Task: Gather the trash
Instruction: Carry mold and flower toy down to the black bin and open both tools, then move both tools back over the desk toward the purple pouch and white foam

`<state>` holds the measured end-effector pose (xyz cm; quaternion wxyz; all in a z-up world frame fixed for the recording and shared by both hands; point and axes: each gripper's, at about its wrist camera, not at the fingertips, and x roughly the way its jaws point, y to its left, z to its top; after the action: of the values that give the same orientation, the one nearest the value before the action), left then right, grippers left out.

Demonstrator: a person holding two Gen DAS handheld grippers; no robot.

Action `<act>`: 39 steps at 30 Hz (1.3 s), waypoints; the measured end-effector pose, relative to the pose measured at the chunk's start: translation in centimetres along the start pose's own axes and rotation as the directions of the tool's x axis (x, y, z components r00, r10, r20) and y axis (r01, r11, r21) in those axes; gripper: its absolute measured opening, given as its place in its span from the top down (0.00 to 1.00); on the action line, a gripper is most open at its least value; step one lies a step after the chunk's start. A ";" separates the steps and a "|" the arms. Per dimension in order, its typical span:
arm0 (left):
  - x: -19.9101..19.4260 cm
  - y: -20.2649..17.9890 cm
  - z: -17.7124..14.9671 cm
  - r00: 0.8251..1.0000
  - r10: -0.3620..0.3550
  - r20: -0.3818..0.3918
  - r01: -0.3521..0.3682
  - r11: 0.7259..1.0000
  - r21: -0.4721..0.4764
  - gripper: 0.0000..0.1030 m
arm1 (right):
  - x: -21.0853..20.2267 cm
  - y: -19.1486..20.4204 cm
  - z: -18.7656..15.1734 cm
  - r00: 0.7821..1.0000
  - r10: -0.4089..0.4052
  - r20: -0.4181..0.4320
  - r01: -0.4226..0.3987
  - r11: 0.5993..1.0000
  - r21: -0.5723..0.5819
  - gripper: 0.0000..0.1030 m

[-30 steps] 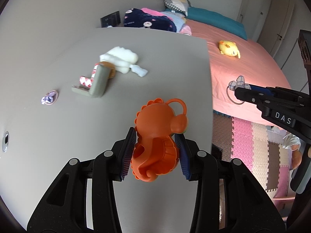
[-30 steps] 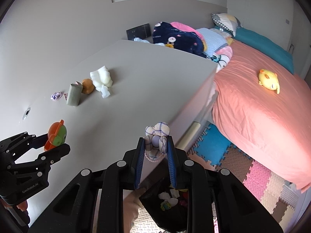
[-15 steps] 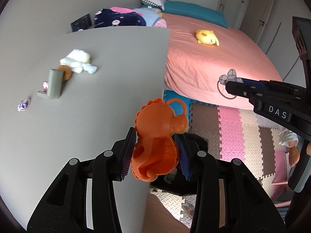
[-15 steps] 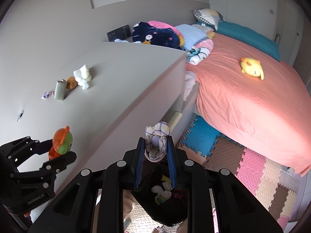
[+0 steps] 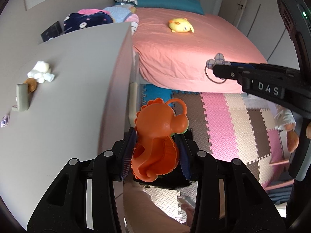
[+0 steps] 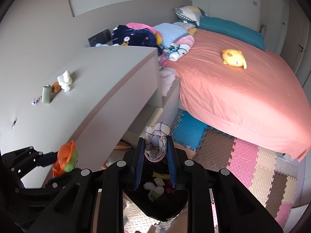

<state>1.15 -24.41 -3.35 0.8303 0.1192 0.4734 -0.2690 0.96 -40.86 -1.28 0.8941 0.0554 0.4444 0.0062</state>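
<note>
My left gripper (image 5: 155, 151) is clamped on a glossy orange plastic toy (image 5: 157, 139), rounded, with a scalloped crest and a thin loop handle; the ribbed blue pads press its sides. My right gripper (image 6: 155, 155) is closed on a soft checked fabric hair tie (image 6: 157, 141), puffy petals around a pale lilac bead, with a cord loop hanging below. Both point steeply down past the front edge of the matte grey cabinet (image 6: 101, 73), over a black bin bag (image 6: 161, 200) that sits below the cabinet's front and holds crumpled white scraps. On the cabinet top, well back from that edge, lie a white tissue wad (image 5: 40, 71), a grey-green block (image 5: 22, 97) and a small lilac wrapper (image 5: 4, 120)
</note>
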 end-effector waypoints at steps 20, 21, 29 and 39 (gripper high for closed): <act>0.4 0.1 -0.3 0.995 0.088 -0.040 -0.087 0.996 0.032 0.06 | 0.3 -2.9 -0.3 0.992 -0.127 0.004 0.126 0.989 0.078 0.20; 0.3 0.2 -0.4 0.995 0.089 -0.038 -0.088 0.996 0.029 0.06 | 0.3 -2.8 -0.3 0.992 -0.125 0.005 0.124 0.989 0.078 0.20; 0.0 1.1 -0.5 0.995 0.098 -0.029 -0.098 0.995 0.003 0.06 | 0.4 -2.1 -0.2 0.994 -0.111 0.009 0.111 0.992 0.066 0.20; -0.6 3.5 -0.5 0.993 0.120 -0.017 -0.120 0.992 -0.038 0.06 | 1.2 0.3 1.0 0.997 -0.080 0.016 0.079 0.996 0.028 0.20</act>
<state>2.51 -21.04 -3.31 0.8435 0.1332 0.4769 -0.2084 2.50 -40.56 -1.57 0.8966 0.0500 0.4385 -0.0359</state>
